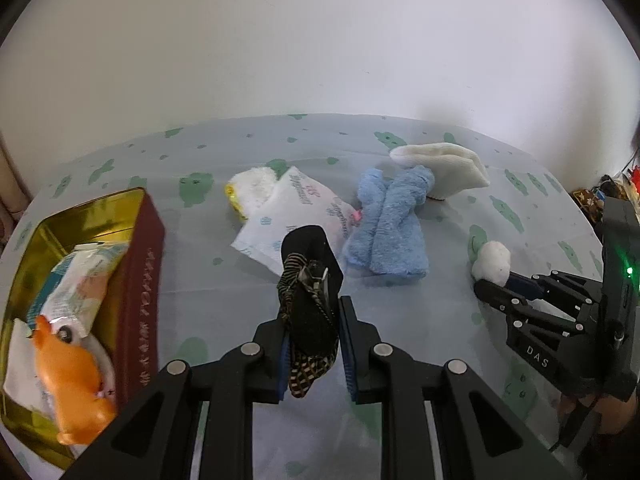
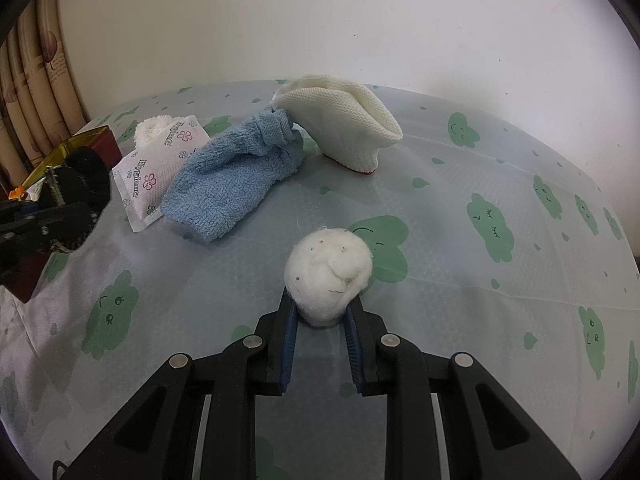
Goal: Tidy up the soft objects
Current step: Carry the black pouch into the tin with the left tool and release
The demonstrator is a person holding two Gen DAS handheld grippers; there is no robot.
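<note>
My left gripper point(image 1: 313, 322) is shut on a black and striped sock point(image 1: 310, 280), held above the table to the right of the red and gold tin point(image 1: 140, 280). My right gripper point(image 2: 320, 312) is shut on a white cotton ball point(image 2: 328, 276); it shows at the right in the left wrist view point(image 1: 493, 263). A blue towel point(image 2: 232, 176), a white knitted glove point(image 2: 340, 128), a tissue packet point(image 2: 156, 172) and a white fluffy cloth point(image 2: 150, 128) lie on the table beyond.
The tin holds an orange plush toy point(image 1: 74, 376) and packets point(image 1: 76, 284). The tablecloth point(image 2: 480, 220) is pale with green cloud prints. A white wall stands behind the table. Curtains point(image 2: 36, 80) hang at far left.
</note>
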